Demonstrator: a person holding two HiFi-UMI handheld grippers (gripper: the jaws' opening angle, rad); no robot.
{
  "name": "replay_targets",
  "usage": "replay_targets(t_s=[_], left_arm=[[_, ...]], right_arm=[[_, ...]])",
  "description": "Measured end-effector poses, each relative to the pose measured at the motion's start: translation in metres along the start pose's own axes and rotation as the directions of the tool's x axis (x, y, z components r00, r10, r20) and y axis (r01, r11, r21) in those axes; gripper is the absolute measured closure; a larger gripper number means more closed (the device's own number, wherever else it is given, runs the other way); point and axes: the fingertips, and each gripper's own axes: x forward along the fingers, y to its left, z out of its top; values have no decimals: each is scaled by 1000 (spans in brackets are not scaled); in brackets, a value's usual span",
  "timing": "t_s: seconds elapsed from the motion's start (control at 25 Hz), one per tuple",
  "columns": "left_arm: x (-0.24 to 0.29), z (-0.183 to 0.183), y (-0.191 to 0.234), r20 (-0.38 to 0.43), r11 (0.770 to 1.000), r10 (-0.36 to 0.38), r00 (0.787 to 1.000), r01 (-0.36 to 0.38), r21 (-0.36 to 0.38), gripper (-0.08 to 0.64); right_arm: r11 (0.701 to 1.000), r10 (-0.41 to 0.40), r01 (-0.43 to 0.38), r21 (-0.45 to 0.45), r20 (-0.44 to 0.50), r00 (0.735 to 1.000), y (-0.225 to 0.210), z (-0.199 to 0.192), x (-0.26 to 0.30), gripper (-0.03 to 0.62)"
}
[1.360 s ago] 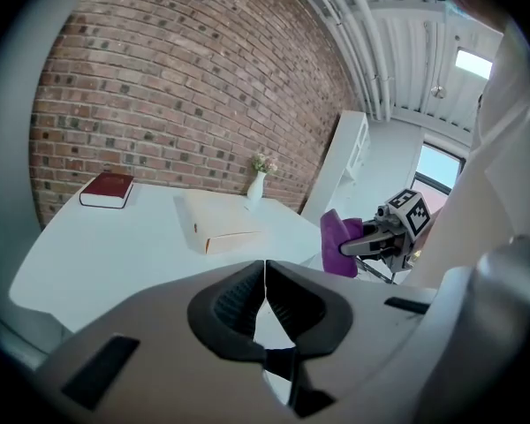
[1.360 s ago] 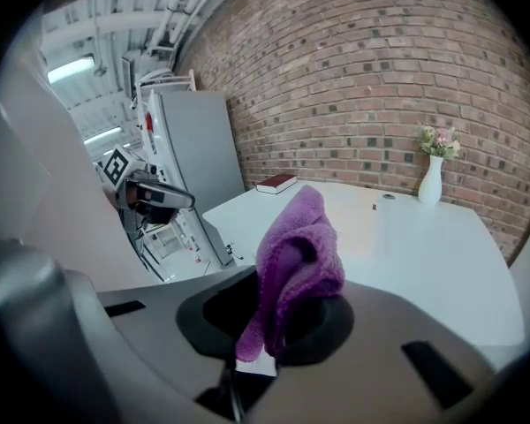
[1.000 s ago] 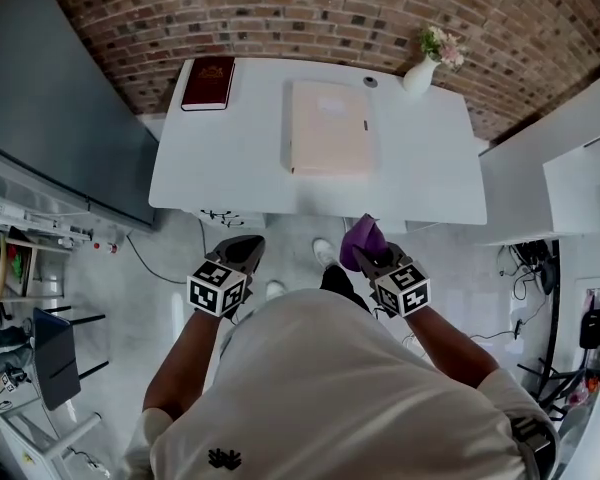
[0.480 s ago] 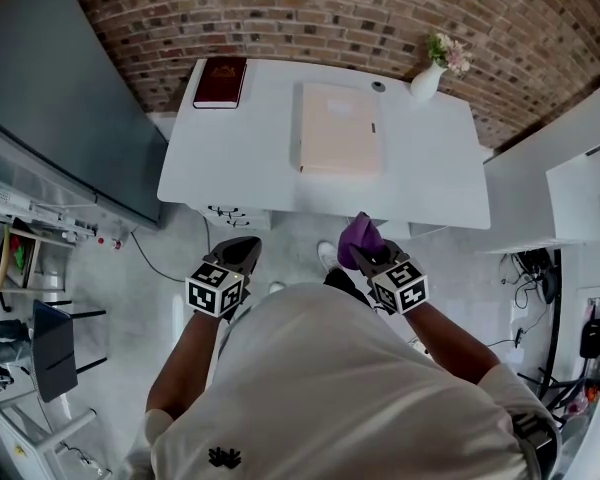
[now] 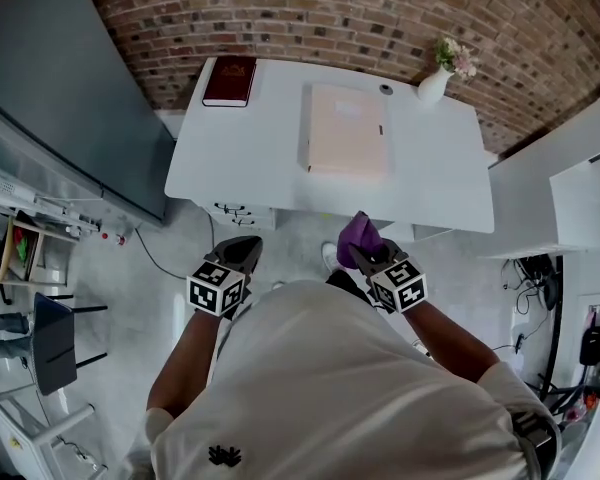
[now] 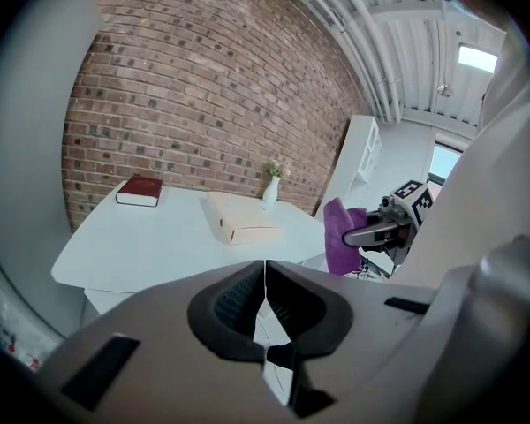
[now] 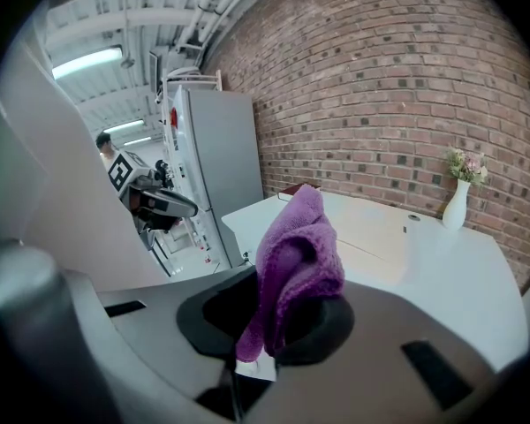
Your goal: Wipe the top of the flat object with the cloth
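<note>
Well short of the box (image 5: 347,130), right claw (image 7: 267,321) pinches cloth (image 7: 296,250); left claw (image 6: 264,283) closed.

From here I see a white counter (image 5: 250,158) against a brick wall (image 5: 310,8), a dark red book (image 5: 229,80) lying flat at its far left corner, a white vase (image 5: 434,85) of pale flowers at its far right, and a grey cabinet (image 5: 60,108) to its left.

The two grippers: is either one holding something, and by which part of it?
The right gripper holds the purple cloth by its lower end; the left gripper is shut on nothing.
</note>
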Motion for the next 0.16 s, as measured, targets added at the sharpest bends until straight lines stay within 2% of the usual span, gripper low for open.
replay_targets(t_s=[0.16], left_arm=[[-3,-7,4,-6,1000,5,1000,-5,-4,535]], right_arm=[[1000,0,0,-5,-2,1000,2,-3,4,517]])
